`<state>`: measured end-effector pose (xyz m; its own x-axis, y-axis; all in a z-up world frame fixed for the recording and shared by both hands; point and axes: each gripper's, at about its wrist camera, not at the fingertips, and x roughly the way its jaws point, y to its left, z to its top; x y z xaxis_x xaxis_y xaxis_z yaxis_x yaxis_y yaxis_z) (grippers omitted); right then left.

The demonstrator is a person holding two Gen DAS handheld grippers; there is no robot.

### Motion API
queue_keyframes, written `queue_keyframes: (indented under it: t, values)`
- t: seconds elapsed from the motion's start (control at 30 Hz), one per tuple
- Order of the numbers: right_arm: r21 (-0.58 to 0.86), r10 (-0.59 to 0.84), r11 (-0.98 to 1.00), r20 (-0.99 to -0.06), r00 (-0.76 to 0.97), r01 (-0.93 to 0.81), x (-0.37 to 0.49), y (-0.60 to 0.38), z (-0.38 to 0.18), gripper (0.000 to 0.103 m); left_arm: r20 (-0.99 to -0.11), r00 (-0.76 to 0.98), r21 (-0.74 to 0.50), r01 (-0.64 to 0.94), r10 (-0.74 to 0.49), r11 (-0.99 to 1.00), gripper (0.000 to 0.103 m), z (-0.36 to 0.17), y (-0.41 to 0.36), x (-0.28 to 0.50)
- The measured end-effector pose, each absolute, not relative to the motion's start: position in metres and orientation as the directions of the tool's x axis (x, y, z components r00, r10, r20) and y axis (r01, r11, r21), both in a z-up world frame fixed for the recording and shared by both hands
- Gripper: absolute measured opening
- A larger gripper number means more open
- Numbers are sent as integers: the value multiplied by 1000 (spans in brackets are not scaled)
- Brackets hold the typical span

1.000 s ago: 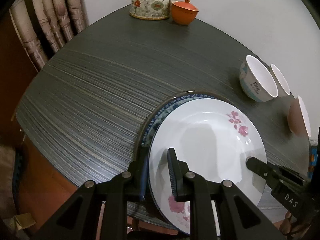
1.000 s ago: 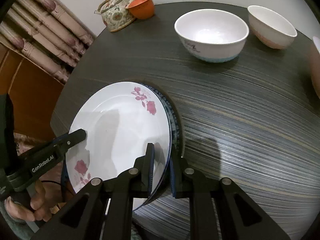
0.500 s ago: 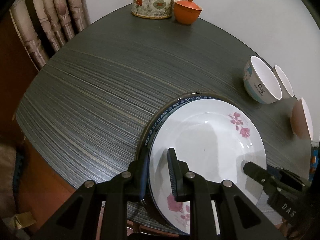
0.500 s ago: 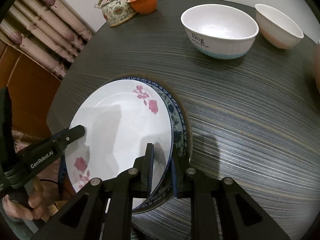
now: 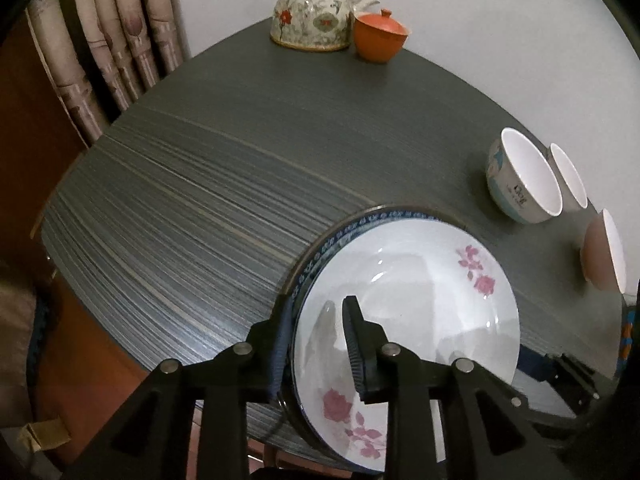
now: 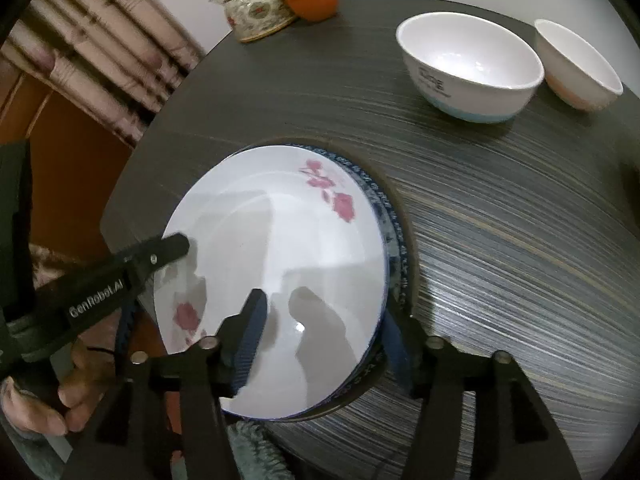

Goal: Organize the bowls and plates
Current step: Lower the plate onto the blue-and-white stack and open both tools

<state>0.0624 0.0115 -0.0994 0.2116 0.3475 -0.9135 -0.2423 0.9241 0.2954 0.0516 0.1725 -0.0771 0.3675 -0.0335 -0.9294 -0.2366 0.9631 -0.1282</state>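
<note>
A white plate with pink flowers (image 5: 416, 292) (image 6: 280, 248) lies on a blue-rimmed plate (image 5: 348, 228) (image 6: 394, 224) at the near edge of the dark round table (image 5: 224, 152). My left gripper (image 5: 320, 320) is shut on the left rim of the plates. My right gripper (image 6: 324, 312) is open, its jaws wide apart on either side of the plates' right rim. The left gripper also shows in the right wrist view (image 6: 172, 246). A large white bowl with blue base (image 6: 468, 68) (image 5: 520, 180) and a smaller white bowl (image 6: 576, 64) stand at the far right.
A third bowl (image 5: 604, 252), brownish outside, stands at the right edge. A patterned teapot (image 5: 312, 16) and an orange lidded cup (image 5: 380, 36) stand at the table's far side. A curtain (image 5: 100, 40) hangs at the left. A hand (image 6: 60, 392) holds the left gripper.
My right gripper has opened and let go of the plates' rim. The stacked plates have moved farther onto the table. The left gripper stays shut on them.
</note>
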Motion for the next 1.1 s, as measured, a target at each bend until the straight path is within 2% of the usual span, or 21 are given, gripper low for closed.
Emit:
queue_keyframes:
  t: [0.27,0.6,0.97,1.1]
  values:
    - [284,340,925,-915,219,-251,60,12,-98,56,-928,371,-111,-242,-13,964,36,-73,162,51]
    - [295,349,931,-892,288,-213,53,-9,-80,60,-923,384,-113,-179,-36,977,39,-65,117,53]
    - [307,288,952,-881,375,-9,39,-93,-72,60,-926,344,-152,34,-155,988,44,-64,14,70]
    - [320,260,943,-879,399,89,34,-134,-69,61,-930,324,-150,101,-175,984,51,-66,-23,76]
